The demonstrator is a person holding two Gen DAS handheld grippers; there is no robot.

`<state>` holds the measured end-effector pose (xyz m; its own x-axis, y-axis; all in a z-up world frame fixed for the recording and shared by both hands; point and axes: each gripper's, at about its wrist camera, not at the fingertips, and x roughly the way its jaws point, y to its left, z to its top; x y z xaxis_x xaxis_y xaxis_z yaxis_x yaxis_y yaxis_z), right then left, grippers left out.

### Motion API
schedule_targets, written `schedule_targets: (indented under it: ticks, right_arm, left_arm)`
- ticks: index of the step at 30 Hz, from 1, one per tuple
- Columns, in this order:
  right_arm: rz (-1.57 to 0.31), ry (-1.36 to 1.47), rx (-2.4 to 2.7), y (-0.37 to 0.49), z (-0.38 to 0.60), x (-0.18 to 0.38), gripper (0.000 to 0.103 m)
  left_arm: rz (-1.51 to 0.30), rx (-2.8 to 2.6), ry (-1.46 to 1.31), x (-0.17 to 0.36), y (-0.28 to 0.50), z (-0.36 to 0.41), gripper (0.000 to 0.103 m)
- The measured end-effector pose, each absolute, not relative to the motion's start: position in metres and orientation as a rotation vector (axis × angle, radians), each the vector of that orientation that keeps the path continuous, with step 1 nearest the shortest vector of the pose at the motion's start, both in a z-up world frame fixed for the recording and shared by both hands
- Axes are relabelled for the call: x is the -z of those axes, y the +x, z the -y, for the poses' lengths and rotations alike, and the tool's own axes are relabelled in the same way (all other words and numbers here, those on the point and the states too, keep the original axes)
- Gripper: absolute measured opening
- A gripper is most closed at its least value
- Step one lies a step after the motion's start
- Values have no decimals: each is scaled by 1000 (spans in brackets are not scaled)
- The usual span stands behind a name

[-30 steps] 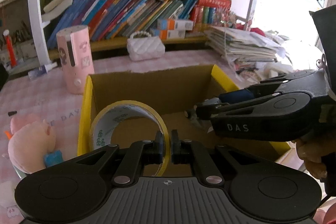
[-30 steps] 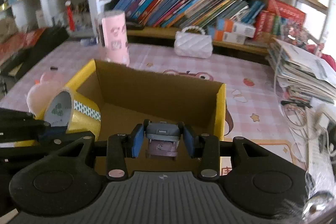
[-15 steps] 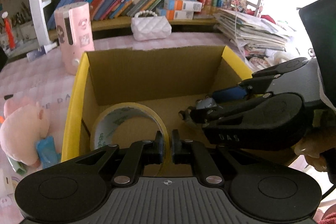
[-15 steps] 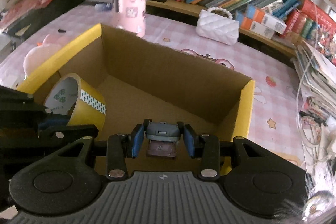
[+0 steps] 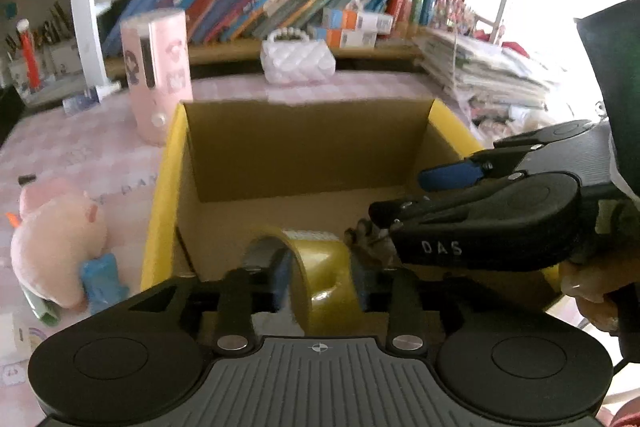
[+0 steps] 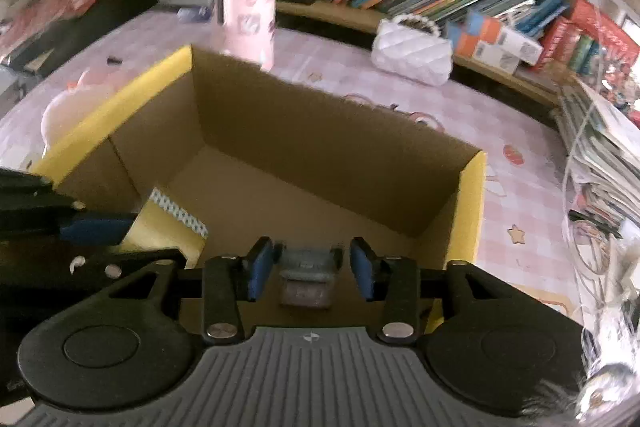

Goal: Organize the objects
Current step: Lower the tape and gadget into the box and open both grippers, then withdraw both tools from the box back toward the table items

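A yellow-rimmed cardboard box (image 5: 164, 187) stands on the pink checked table; it also shows in the right wrist view (image 6: 474, 211). My left gripper (image 5: 318, 277) is open, its fingers spread on both sides of a yellow tape roll (image 5: 326, 267) that lies inside the box near its front wall. The roll shows at left in the right wrist view (image 6: 172, 223). My right gripper (image 6: 310, 267) is open inside the box, with a small grey and purple object (image 6: 308, 275) between its fingers, not touching them. It shows at right in the left wrist view (image 5: 404, 215).
A pink plush pig (image 5: 56, 247) lies left of the box. A pink cylinder (image 5: 158, 75) and a white quilted purse (image 5: 298, 57) stand behind it. A paper stack (image 5: 492, 75) lies at the right. Bookshelves (image 5: 260, 3) run along the back.
Both grippers have opened. The left one let go of the tape roll, which now lies in the box. The right one released the small grey object. Both dropped lower into the box.
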<state>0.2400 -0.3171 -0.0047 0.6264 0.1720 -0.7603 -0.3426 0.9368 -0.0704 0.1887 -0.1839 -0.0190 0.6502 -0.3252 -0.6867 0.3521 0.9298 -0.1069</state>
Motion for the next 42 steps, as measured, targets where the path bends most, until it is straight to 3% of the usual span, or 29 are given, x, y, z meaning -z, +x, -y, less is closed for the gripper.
schedule_targets:
  ticks: [3, 10, 22, 42]
  right_arm:
    - [-812, -190, -274, 233, 318, -6, 46]
    - [-707, -74, -177, 198, 321, -34, 48]
    - [-577, 42, 72, 101, 307, -52, 48]
    - [-704, 44, 136, -8, 195, 12, 55]
  left_arm:
    - [-691, 392, 65, 4, 177, 180, 62]
    - [-565, 399, 72, -21, 148, 163, 71]
    - [-540, 387, -13, -27, 97, 104, 73]
    - [-709, 275, -17, 15, 16, 5, 78]
